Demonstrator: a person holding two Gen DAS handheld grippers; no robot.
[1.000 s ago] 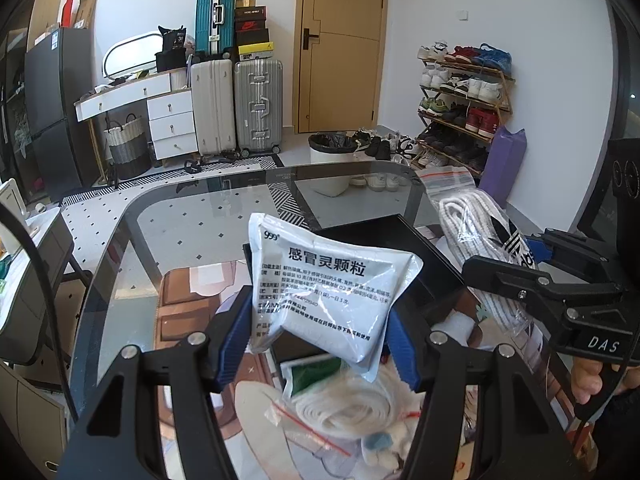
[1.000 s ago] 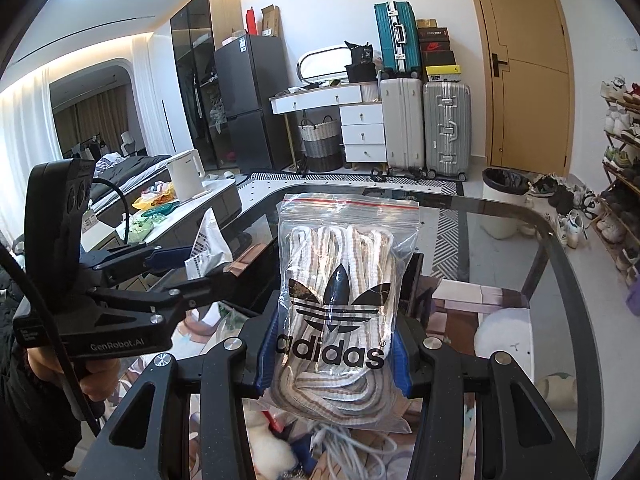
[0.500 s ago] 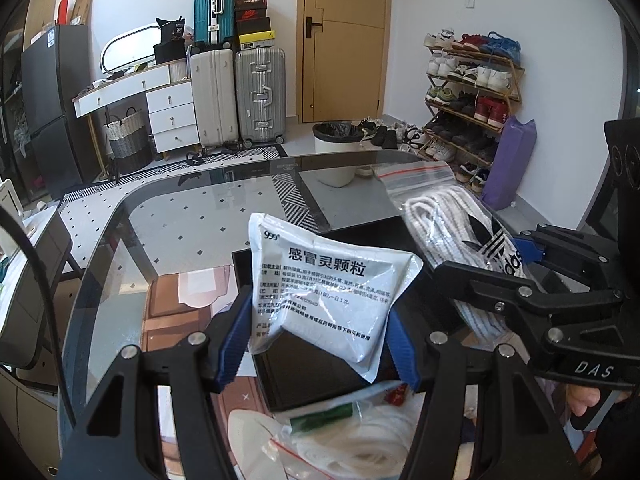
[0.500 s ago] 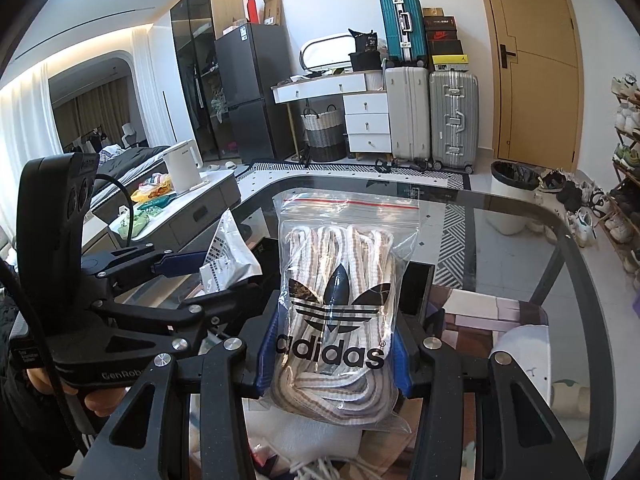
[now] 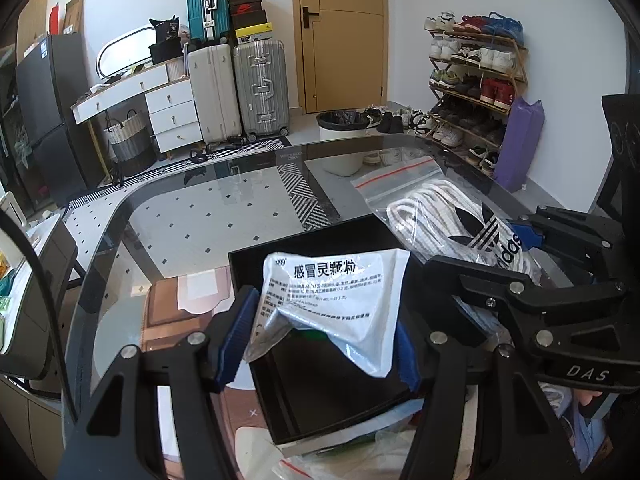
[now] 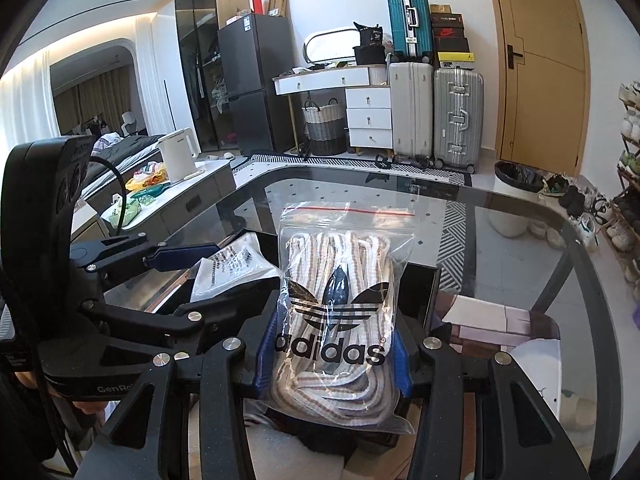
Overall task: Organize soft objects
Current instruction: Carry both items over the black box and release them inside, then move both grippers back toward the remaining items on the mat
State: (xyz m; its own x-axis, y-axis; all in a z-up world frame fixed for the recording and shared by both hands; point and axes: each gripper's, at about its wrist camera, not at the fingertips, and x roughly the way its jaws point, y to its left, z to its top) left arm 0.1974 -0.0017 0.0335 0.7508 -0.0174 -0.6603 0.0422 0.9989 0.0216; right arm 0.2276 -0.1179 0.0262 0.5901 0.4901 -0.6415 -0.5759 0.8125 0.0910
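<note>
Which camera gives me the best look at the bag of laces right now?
The right wrist view: the adidas lace bag faces the lens upright, logo and red seal readable, clamped by the right gripper over the black box. The left wrist view shows it sideways, lower end hidden behind the gripper.

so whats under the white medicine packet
A black box on the glass table lies open below the white medicine packet held by the left gripper; the part beneath the packet is hidden.
</note>
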